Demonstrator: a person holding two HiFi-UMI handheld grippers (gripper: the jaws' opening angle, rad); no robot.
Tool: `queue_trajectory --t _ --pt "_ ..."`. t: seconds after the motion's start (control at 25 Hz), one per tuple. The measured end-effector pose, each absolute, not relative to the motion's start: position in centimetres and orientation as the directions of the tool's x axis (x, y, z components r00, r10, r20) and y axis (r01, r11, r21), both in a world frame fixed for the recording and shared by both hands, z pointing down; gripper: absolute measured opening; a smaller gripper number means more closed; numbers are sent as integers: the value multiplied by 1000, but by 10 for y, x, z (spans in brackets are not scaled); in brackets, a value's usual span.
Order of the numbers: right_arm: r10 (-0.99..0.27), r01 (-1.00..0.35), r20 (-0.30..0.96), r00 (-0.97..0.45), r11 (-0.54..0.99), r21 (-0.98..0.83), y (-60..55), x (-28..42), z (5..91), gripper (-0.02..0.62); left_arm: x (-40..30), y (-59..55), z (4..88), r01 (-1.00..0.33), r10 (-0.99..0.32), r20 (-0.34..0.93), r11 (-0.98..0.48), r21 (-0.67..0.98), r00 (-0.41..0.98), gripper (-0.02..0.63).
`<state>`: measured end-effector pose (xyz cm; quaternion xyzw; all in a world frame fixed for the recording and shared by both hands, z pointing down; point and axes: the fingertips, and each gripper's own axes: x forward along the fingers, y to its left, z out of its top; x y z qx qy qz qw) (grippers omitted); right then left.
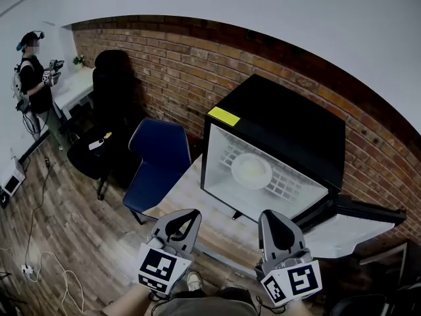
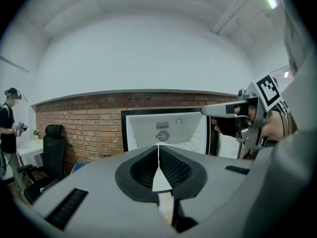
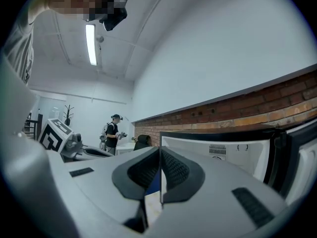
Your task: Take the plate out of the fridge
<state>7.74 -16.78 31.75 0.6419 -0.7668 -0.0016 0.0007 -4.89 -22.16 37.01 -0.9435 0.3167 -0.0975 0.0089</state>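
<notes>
Nearest to me, my left gripper (image 1: 185, 216) sits low and centre-left. Its jaws are closed tip to tip, and its own view confirms that nothing is between them. My right gripper (image 1: 272, 218) is beside it, apart from it, with jaws likewise pressed together and empty. Both point forward toward the fridge (image 1: 289, 120), and neither touches anything.

Just beyond the gripper tips is a light tabletop (image 1: 187, 193) on which the fridge stands. The fridge is a small black unit with a white interior. Its door (image 1: 355, 230) is swung fully open to the right. A yellow sticker (image 1: 223, 116) is fixed at the top left corner of the front frame.

The plate (image 1: 250, 170) is inside the fridge. It is round and pale, and it lies flat on the white wire shelf (image 1: 289, 188), roughly central in the compartment. It is well clear of both grippers.

Left of the fridge, a blue chair (image 1: 158, 157) stands against the table edge. Behind it is a black office chair (image 1: 108, 87). A brick wall (image 1: 197, 64) runs behind the fridge and the chairs.

Farthest off, at the left, a person (image 1: 31, 78) stands on the wooden floor (image 1: 66, 222) beside a white desk (image 1: 74, 89), holding a similar device.
</notes>
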Motion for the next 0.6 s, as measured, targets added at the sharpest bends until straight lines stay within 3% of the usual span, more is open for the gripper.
queue_trajectory --t 0.6 --pt "-986 -986 0 -165 165 19 -187 108 309 32 -4 -249 374 -566 -552 176 -824 39 815 20"
